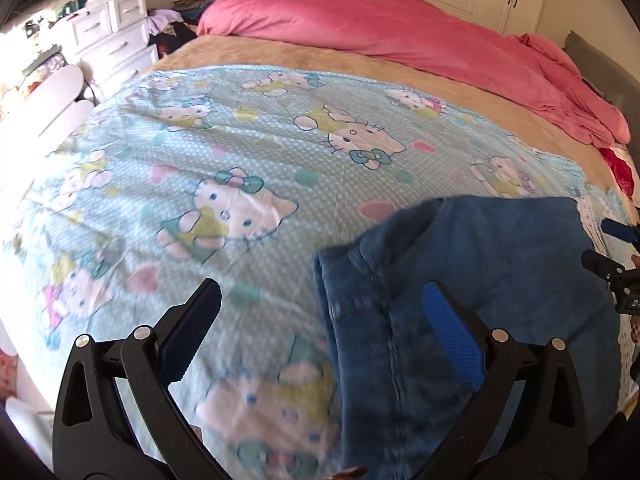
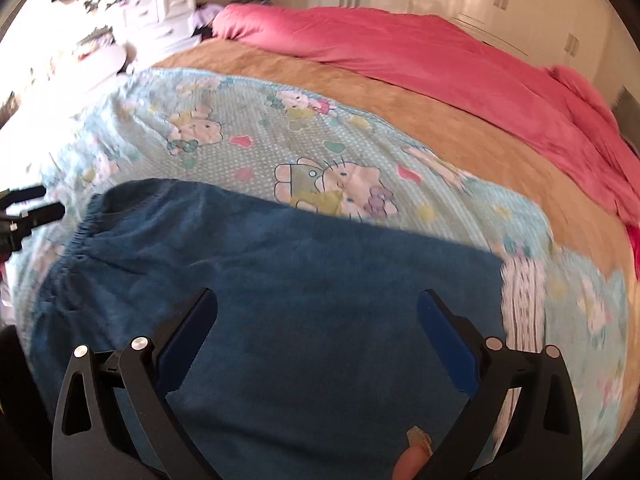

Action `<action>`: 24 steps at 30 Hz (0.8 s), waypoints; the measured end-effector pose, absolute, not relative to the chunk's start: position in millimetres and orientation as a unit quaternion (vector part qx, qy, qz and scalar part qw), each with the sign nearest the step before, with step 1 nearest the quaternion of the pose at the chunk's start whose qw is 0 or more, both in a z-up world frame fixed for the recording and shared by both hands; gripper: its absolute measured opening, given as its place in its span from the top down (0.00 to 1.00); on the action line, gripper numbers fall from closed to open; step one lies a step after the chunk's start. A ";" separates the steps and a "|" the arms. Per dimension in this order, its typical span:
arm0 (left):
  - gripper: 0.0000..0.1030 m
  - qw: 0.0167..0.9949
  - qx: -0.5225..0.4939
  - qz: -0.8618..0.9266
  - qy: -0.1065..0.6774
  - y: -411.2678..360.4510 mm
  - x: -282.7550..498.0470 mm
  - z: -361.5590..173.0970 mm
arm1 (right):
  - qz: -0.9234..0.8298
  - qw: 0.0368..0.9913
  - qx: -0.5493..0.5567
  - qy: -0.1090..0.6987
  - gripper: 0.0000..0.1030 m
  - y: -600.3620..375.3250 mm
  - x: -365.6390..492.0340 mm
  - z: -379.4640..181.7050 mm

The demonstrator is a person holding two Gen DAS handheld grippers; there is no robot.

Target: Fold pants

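While both claws hang spread wide with nothing between their fingers, the blue pants (image 2: 280, 280) lie flat on the cartoon-cat sheet (image 1: 240, 152) at the near side of the bed. They look doubled over already, so my guess is a mid-fold pause: one fold in place, the next grab not yet made.

The left claw (image 1: 320, 312) straddles the left edge of the pants, where a seam runs toward the camera. Its right finger is over denim, its left finger over bare sheet. The right claw (image 2: 316, 320) hovers over the middle of the blue cloth. The elastic waistband (image 2: 86, 232) shows gathered at the far left in the right wrist view.

Next move likely calls for each claw to drop to an edge or corner, pinch all layers together, then lift and carry over evenly so nothing bunches. Soft fleece-like fabric may slip, so it needs a deep bite.

Hard to tell:
- Near end of the pants is cut off under both claws, so cuffs and layer count are unclear.
- Motion blur smears the lower sheet and the seam.
- A white patterned cloth (image 2: 524, 300) sits just beside the right edge of the pants; can't tell what it is.
- A fingertip (image 2: 410, 460) intrudes at the bottom of the right view.
- A pink duvet (image 1: 420, 40) is bunched at the far side.
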State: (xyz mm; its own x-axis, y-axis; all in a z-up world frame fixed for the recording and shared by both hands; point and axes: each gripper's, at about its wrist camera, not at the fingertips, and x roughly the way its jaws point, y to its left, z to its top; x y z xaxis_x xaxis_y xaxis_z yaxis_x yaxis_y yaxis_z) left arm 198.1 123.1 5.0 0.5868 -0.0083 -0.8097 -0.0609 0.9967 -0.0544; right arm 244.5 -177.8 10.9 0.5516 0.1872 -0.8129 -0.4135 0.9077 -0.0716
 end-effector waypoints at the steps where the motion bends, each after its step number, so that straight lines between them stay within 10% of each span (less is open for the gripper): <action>1: 0.08 0.888 -0.039 0.011 0.457 123.4 206.0 1.7 | 0.177 0.868 -0.141 0.443 0.04 -173.4 254.5 6.3; 11: 0.09 0.884 -0.006 -0.011 0.467 110.9 246.5 -34.2 | 0.257 0.816 -0.234 0.461 0.04 -112.1 317.2 -23.6; 18: 0.69 0.888 0.021 -0.054 0.457 92.8 246.8 -44.0 | 0.293 0.780 -0.287 0.472 0.06 -78.7 330.9 -51.1; 24: 0.73 0.911 -0.002 -0.065 0.408 100.0 217.7 -15.7 | 0.338 0.794 -0.236 0.447 0.67 -76.3 310.5 -51.1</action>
State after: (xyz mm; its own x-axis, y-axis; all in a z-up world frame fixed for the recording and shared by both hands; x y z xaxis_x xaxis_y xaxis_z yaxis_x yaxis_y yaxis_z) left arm 217.7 100.0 -15.7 0.6581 -0.1199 -0.7433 0.1172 0.9915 -0.0561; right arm 310.5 -76.3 -51.1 0.3709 0.3259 -0.8696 -0.7481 0.6597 -0.0717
